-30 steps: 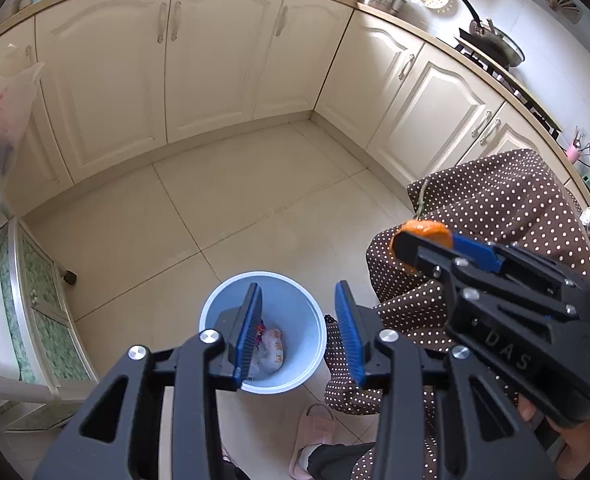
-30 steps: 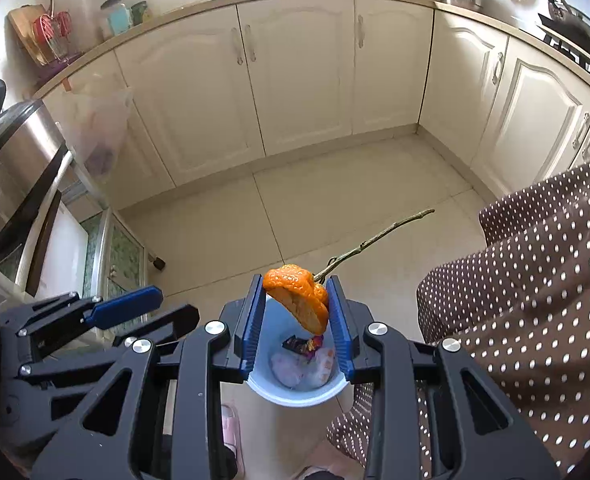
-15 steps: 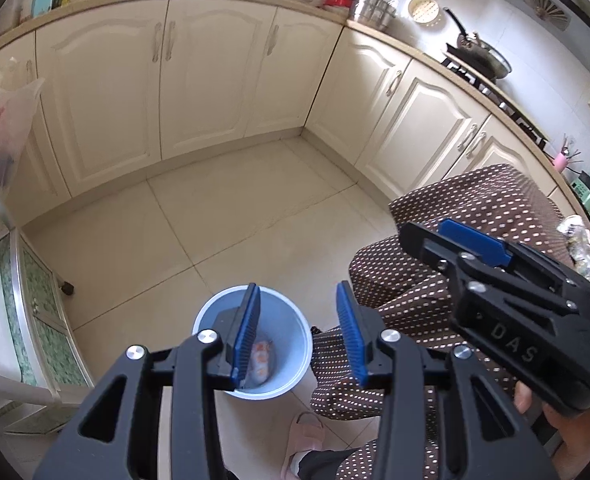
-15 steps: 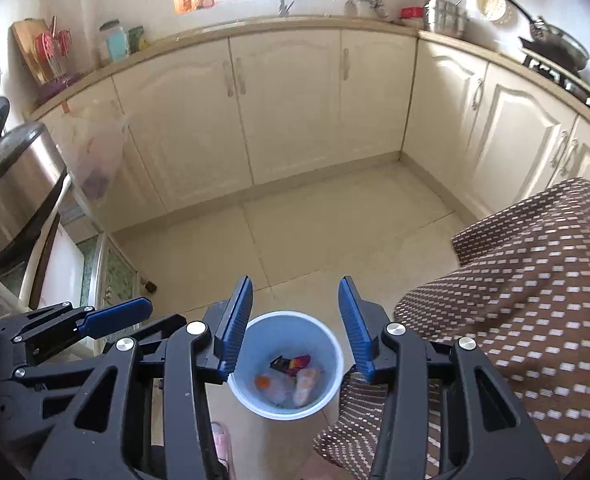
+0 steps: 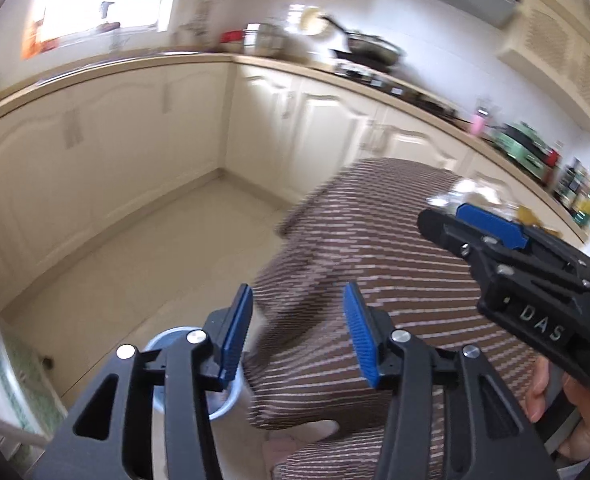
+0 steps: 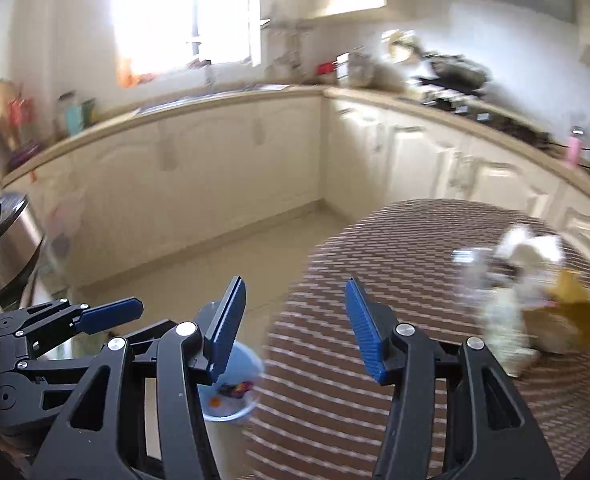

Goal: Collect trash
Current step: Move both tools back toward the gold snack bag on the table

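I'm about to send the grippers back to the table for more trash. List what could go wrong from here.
The trash pile sits near the far edge of the table; a hasty reach with the open right gripper might push pieces off. The pile looks mixed and crumpled, so a grab may catch only part. The bin stands close under the table edge, so a drop could miss it.

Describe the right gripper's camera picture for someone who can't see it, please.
The open, empty right gripper points across a table with a brown patterned tablecloth, where blurred trash lies at the far right. Lower left, a blue bin on the kitchen floor holds scraps, with the left gripper beside it.
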A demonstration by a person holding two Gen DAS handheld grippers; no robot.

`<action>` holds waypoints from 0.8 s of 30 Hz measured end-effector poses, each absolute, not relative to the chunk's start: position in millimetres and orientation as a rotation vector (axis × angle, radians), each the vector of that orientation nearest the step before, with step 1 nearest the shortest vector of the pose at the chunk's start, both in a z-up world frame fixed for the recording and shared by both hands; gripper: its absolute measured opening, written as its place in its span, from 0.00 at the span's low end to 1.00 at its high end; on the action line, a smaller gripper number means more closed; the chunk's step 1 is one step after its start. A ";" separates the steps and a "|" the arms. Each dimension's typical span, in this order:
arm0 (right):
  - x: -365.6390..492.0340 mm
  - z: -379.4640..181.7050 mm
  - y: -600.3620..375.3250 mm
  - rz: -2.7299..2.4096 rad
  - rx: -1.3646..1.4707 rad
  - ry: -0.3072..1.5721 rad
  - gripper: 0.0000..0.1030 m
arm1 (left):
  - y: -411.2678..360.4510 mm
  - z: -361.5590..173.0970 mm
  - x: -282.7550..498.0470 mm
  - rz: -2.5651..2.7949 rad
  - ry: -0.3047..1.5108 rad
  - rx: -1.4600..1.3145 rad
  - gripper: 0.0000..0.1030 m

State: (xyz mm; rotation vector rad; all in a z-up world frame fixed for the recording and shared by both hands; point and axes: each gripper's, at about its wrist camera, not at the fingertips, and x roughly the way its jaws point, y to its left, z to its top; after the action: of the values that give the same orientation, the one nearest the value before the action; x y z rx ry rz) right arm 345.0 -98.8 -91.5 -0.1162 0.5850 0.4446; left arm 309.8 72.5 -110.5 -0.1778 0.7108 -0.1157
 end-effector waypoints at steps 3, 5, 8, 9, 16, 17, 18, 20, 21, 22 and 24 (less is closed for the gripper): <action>336.4 -80.9 -157.6 0.319 -0.096 0.541 0.51 | 27.9 -103.5 314.3 -0.188 0.713 -0.148 0.48; 333.0 -76.5 -190.8 0.245 -0.089 0.520 0.51 | -7.1 -101.0 320.2 -0.246 0.720 -0.127 0.48; 329.0 -72.4 -241.1 0.127 -0.067 0.486 0.53 | -59.7 -103.3 325.5 -0.316 0.735 -0.079 0.48; 329.0 -72.9 -255.6 0.098 -0.056 0.481 0.53 | -75.1 -104.4 329.4 -0.336 0.740 -0.069 0.48; 339.5 -88.8 -321.8 0.020 0.043 0.506 0.54 | -141.0 -116.5 360.6 -0.387 0.777 -0.035 0.48; 341.4 -90.8 -326.8 0.020 0.056 0.509 0.54 | -145.9 -118.1 367.0 -0.384 0.785 -0.029 0.48; 342.4 -92.2 -332.9 0.021 0.068 0.510 0.54 | -150.9 -120.1 372.2 -0.383 0.791 -0.024 0.48; 344.8 -94.6 -336.8 0.024 0.088 0.513 0.55 | -161.1 -123.8 383.0 -0.382 0.803 -0.016 0.48; 342.1 -94.6 -337.2 0.025 0.093 0.514 0.56 | -165.6 -125.9 389.7 -0.386 0.811 -0.014 0.48; 343.9 -95.7 -339.3 0.028 0.101 0.517 0.56 | -168.4 -127.3 394.3 -0.390 0.818 -0.013 0.48; 347.5 -96.3 -342.0 0.033 0.113 0.522 0.56 | -172.7 -131.7 407.0 -0.377 0.835 -0.013 0.48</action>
State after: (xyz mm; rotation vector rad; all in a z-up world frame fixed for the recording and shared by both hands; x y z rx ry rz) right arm 347.5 -342.0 -96.3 0.1128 0.5222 0.0326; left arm 407.0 -172.7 -131.7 -0.0133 0.8346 -0.3772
